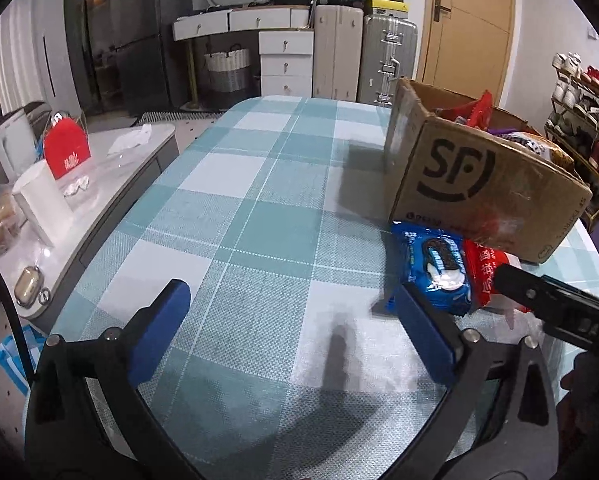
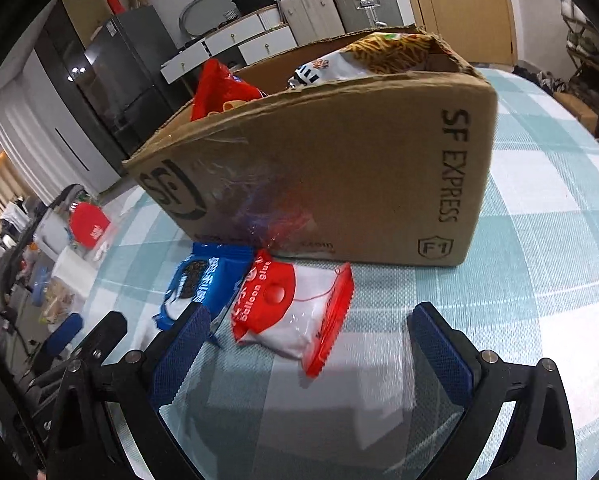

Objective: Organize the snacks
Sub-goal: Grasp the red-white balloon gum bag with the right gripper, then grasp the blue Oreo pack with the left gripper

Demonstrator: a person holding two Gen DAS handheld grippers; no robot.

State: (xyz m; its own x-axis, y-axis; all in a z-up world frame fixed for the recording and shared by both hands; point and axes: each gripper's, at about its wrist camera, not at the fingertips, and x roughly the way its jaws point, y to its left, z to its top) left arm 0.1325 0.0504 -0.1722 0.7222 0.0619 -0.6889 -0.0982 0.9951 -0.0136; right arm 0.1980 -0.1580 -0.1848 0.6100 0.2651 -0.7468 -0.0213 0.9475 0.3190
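**Two packets lie loose before a half-filled carton**

A cardboard box printed with a courier logo stands on the table, which is covered in a teal-and-white checked cloth. Several snack bags poke above its rim: a red bag at the near corner and a white-and-orange bag further along.

Just in front of the box, on the cloth, lie the two things not yet inside it: a blue cookie packet and, touching it on the side, a red-and-white packet labelled "Balloon glue".

The left gripper hangs over bare cloth with its jaws wide and nothing between them; its right finger sits just beside the blue cookie packet. The right gripper is also spread wide, empty, with the red-and-white packet lying ahead between its fingers but not pressed by either pad.

To the left of the table stands a curved side counter holding a red gift box, a white cylinder and a small case. Behind the table are white drawers, suitcases and a wooden door; a shoe rack fills the right edge.
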